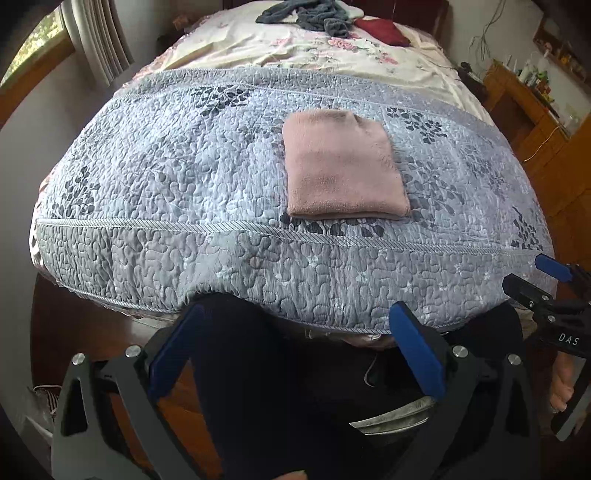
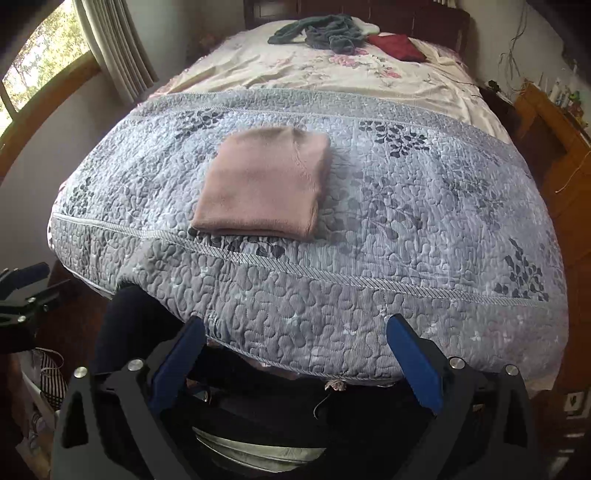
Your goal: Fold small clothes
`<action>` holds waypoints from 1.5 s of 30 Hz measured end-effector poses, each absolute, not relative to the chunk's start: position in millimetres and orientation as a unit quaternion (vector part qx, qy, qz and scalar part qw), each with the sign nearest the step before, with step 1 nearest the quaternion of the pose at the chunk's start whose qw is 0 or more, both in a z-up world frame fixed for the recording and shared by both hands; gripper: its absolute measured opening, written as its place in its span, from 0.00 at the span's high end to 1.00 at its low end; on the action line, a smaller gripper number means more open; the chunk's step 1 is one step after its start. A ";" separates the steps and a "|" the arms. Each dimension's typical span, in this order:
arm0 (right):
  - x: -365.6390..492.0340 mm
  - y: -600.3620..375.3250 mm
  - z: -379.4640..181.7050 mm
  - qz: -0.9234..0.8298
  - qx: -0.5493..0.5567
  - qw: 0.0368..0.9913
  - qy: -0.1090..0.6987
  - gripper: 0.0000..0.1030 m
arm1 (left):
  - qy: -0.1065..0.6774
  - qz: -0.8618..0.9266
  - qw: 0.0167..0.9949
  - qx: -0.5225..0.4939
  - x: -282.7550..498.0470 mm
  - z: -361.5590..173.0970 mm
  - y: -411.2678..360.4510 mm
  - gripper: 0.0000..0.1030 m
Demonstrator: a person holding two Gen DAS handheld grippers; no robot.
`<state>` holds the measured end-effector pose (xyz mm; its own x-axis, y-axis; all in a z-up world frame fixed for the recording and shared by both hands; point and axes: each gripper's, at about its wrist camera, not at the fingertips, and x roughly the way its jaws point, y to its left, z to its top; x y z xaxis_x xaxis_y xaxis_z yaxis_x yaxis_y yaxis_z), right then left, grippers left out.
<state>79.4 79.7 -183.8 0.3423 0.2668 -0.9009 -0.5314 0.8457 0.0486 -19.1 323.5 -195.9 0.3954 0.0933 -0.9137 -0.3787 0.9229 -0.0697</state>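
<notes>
A pink garment (image 1: 341, 166) (image 2: 264, 184) lies folded into a neat rectangle on the grey-blue quilt (image 1: 184, 177) (image 2: 424, 221), near the foot end of the bed. My left gripper (image 1: 295, 339) hangs open below the quilt's hanging edge, well short of the garment, with nothing between its blue pads. My right gripper (image 2: 295, 350) is open too, held low in front of the bed edge and empty. In the left wrist view the right gripper (image 1: 543, 280) shows at the right edge. The left gripper (image 2: 26, 284) shows at the left edge of the right wrist view.
A grey-teal heap of clothes (image 1: 314, 14) (image 2: 325, 33) and a dark red cloth (image 1: 384, 31) (image 2: 399, 46) lie at the bed's far end on a floral sheet (image 1: 295, 48). A wooden dresser (image 1: 532, 110) stands right of the bed, a curtained window (image 2: 44, 66) left. The person's dark-clad legs are below the grippers.
</notes>
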 end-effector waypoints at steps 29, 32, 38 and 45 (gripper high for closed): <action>7.8 84.3 -51.6 0.240 -0.147 0.867 0.412 0.04 | 0.466 0.149 0.866 -0.100 -73.6 -90.4 282.0 0.04; 8.7 81.4 -49.7 0.234 -0.140 0.870 0.410 0.04 | 0.466 0.148 0.867 -0.098 -73.3 -89.2 280.3 0.04; 10.9 78.1 -44.8 0.230 -0.138 0.875 0.402 0.04 | 0.462 0.146 0.870 -0.094 -71.3 -85.4 277.6 0.04; 11.0 79.9 -44.9 0.237 -0.137 0.874 0.401 0.04 | 0.459 0.154 0.871 -0.091 -69.8 -81.5 277.0 0.04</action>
